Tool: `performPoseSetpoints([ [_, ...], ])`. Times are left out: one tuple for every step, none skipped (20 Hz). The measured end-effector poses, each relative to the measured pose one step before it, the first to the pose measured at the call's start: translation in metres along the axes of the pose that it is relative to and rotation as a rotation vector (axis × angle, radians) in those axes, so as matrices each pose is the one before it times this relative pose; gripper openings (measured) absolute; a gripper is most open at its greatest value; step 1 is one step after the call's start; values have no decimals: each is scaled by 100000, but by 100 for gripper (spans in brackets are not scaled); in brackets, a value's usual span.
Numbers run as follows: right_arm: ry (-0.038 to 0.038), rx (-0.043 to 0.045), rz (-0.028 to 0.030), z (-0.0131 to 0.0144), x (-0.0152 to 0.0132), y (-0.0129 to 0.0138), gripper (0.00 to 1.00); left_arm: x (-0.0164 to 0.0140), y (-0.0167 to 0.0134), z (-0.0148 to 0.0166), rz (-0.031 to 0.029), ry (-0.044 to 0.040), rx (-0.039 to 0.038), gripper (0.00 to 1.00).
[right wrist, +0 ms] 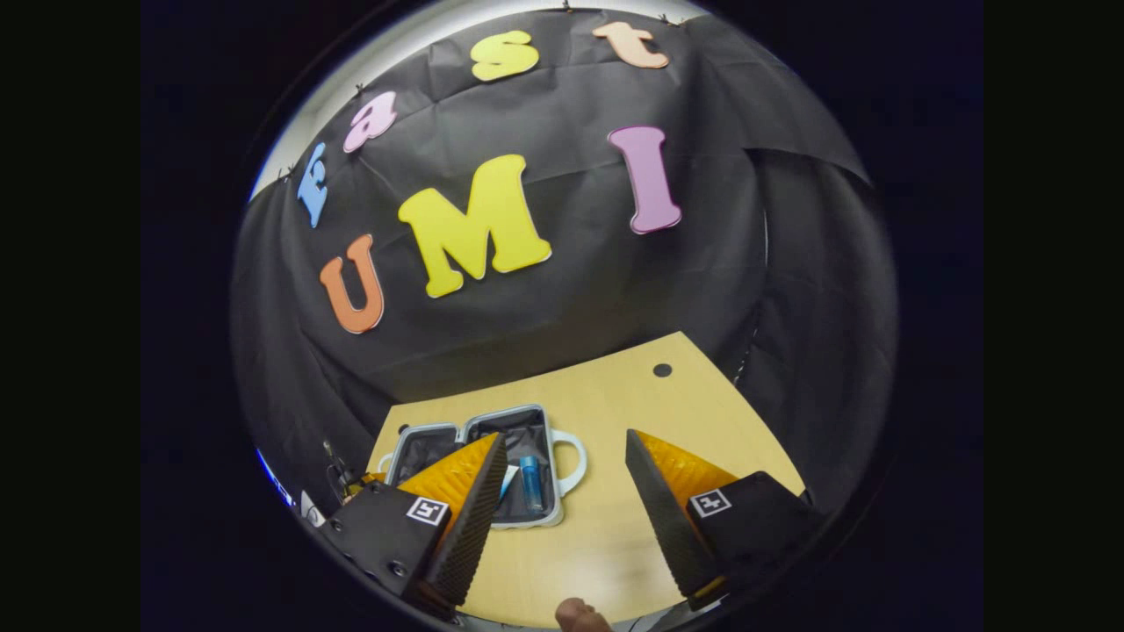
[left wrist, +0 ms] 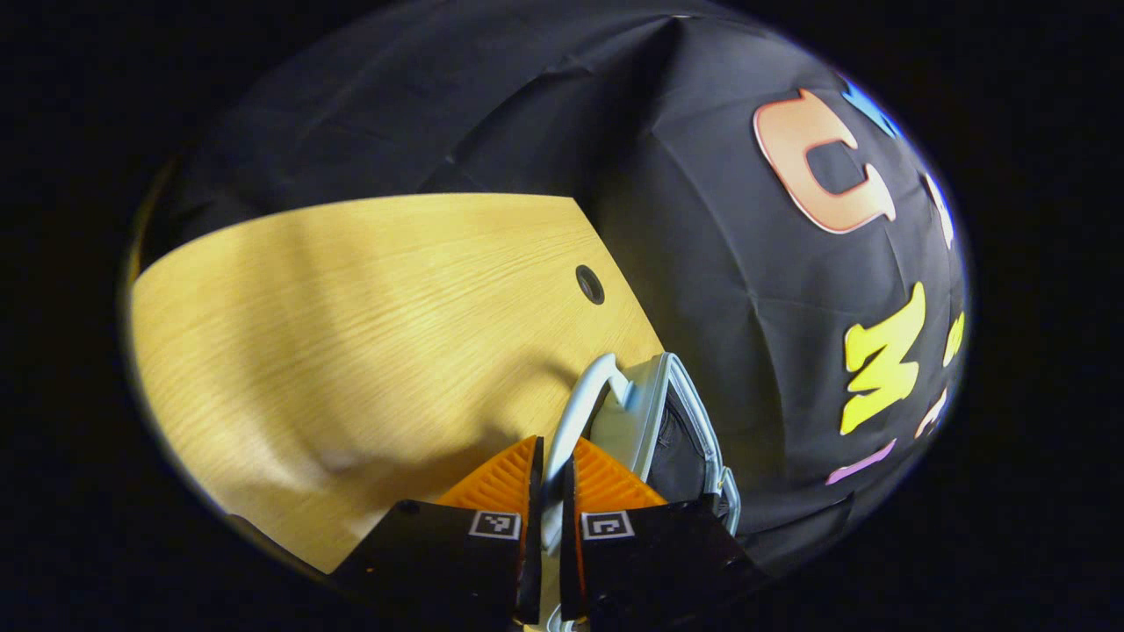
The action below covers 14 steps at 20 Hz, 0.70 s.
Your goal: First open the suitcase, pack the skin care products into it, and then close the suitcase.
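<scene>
We see the left gripper (left wrist: 551,478) clamped on the pale handle (left wrist: 575,421) of the open light-grey hard-shell suitcase (right wrist: 481,470), which lies near the light wooden table's (right wrist: 615,386) far left corner. A blue tube (right wrist: 530,484) lies inside. The right gripper (right wrist: 566,491) hovers spread wide.

So in the right gripper view the suitcase (right wrist: 492,465) lies open on the worktop (right wrist: 615,544), up near the far left corner, both halves flat and side by side. A tube (right wrist: 531,484) lies inside the right half, with another item just left of it, partly hidden. The handle (right wrist: 571,461) sticks out toward the middle of the worktop. A round hole (right wrist: 662,369) sits by the far right corner. In the left gripper view the left gripper (left wrist: 551,474) has its jaws on either side of that handle.
</scene>
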State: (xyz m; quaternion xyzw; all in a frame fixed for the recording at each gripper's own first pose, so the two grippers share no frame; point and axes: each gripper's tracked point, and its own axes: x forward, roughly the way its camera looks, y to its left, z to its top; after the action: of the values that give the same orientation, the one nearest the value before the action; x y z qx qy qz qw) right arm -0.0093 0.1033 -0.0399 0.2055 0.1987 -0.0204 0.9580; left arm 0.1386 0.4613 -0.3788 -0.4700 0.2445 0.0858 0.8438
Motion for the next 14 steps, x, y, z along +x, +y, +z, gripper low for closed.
performPoseSetpoints([
  [-1229, 811, -546, 274, -514, -670, 81, -390, -604, 685, 780, -2485, 3086, 11],
  [-1172, 586, -478, 356, -632, -750, 81, -474, -856, 829, 949, -2711, 2141, 10],
  [-1434, 166, -358, 429, -554, -830, 81, -598, -881, 712, 751, -2204, 3108, 10],
  [-1657, -136, 100, 588, -559, -707, 81, -595, -1100, 778, -231, -3352, 3618, 9],
  [-2545, -222, -498, 755, -595, -837, 76, -781, -1119, 906, -227, -3286, 3809, 9],
  [-1765, -398, 574, 611, -421, -615, 81, -777, -1414, 787, -267, -2968, 3590, 8],
  [-1899, -337, 374, 497, -484, -680, 76, -853, -1685, 692, -339, -2539, 3483, 8],
  [-1693, -487, 1034, 466, -462, -478, 81, -1018, -1375, 685, 299, -2501, 3740, 8],
  [-1576, -496, 694, 426, -182, -774, 76, -1027, -1508, 639, 576, -2494, 3903, 8],
  [-1180, -216, 876, 496, -121, -786, 76, -1153, -1641, 672, -3, -2537, 3430, 8],
  [-833, -78, 1049, 447, -289, -492, 76, -1073, -1882, 735, 180, -2736, 3409, 8],
  [-1135, -276, 404, 592, -126, -767, 81, -1061, -1719, 621, -14, -2947, 5178, 8],
  [-1163, -757, 329, 516, -44, -851, 76, -1079, -2242, 474, -975, -2947, 5810, 7],
  [-1156, -1425, 260, 439, -9, -745, 81, -906, -2424, 614, -1516, -3630, 6096, 8],
])
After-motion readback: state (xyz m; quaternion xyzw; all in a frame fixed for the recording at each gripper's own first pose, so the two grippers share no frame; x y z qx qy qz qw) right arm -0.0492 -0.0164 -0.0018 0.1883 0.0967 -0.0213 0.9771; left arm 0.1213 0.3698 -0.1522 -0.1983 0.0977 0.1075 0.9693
